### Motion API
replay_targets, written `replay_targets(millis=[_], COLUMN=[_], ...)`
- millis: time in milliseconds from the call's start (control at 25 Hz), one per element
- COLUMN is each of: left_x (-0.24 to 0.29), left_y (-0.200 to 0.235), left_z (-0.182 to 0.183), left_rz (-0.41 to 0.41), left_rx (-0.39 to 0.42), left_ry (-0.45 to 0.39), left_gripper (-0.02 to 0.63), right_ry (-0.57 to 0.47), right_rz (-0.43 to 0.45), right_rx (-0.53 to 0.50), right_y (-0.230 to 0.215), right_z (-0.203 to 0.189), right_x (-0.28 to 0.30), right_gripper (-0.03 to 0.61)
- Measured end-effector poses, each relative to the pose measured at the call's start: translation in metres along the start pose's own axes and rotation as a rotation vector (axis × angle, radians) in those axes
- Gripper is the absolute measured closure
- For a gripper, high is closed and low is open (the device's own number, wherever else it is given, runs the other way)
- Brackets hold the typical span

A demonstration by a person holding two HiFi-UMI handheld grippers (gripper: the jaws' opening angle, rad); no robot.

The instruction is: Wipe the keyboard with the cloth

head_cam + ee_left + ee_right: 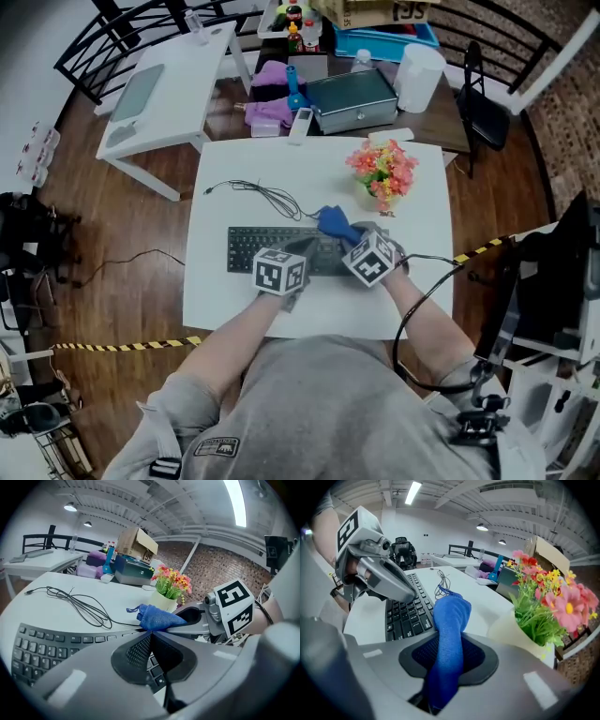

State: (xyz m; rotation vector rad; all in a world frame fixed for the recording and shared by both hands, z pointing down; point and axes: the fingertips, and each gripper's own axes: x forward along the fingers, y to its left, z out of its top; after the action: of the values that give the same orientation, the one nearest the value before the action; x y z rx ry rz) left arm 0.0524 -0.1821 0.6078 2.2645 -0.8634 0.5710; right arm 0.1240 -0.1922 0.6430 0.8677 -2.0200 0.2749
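Note:
A black keyboard (258, 249) lies across the middle of the white table (234, 178), and shows again in the left gripper view (37, 646) and the right gripper view (405, 613). My right gripper (349, 236) is shut on a blue cloth (336, 224) that sticks out past its tips over the keyboard's right end; the cloth (449, 634) fills the gap between the jaws. My left gripper (298, 260) hovers over the keyboard's right half, jaws shut together with nothing held (150, 637). The cloth (157, 618) and the right gripper show just beyond it.
A pot of pink and orange flowers (382, 173) stands right of the keyboard, close to the right gripper. The keyboard's black cable (267, 197) loops over the table behind it. A second white table (169, 94) and a cluttered brown desk (356, 94) stand beyond.

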Motion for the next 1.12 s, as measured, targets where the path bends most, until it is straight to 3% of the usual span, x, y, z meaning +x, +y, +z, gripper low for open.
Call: replay_targets(millis=[280,720,920,1120], left_x=[0.008,0.003,0.0,-0.005], left_y=[-0.026,-0.061,-0.062,-0.043], left_z=[-0.02,-0.081,-0.082,-0.061], left_rz=[-0.09,-0.223,-0.239,-0.198], left_rx=[0.056,0.148,0.151,0.124], left_ry=[0.058,0.193,0.194,0.151], left_gripper=[0.624,0.624,0.624,0.624], right_ry=[0.019,0.063,0.08,0.06], right_rz=[0.009,0.053,0.056,0.05], right_rx=[0.02,0.055,0.055,0.036], right_y=[0.03,0.091,0.094,0.08], right_z=[-0.016,-0.051,-0.052,-0.031], right_x=[-0.01,-0.029,-0.031,-0.024], right_gripper=[0.465,0.465,0.465,0.465])
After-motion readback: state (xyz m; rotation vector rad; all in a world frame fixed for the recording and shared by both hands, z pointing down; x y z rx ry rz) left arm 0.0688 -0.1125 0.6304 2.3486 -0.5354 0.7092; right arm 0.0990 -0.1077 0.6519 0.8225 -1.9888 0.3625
